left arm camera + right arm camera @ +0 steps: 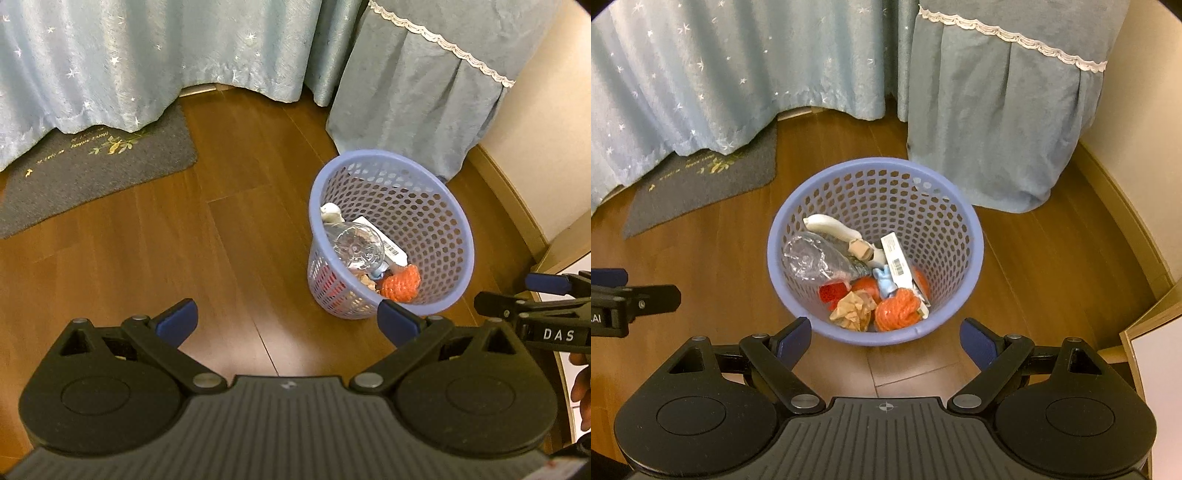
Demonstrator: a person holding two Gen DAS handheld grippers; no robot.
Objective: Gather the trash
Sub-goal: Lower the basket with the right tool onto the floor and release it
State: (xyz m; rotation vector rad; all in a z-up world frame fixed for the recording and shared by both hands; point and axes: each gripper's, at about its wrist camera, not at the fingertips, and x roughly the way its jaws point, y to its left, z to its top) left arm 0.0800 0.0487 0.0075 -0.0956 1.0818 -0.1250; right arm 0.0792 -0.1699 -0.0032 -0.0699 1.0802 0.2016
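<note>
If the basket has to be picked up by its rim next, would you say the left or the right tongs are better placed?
Right, probably. The right tongs are open and centred just before the blue basket near rim; the left tongs, also open, have it off to their right.

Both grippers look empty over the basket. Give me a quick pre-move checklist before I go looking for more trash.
1. Left gripper open, nothing held: ok.
2. Right gripper open, nothing held: ok.
3. Blue basket upright on the wooden floor: ok.
4. Clear bottle, orange net and crumpled paper inside the rim: ok.
5. Loose trash on visible floor: none seen, ok.
6. Trash under the curtains or behind the cameras: cannot tell.
</note>
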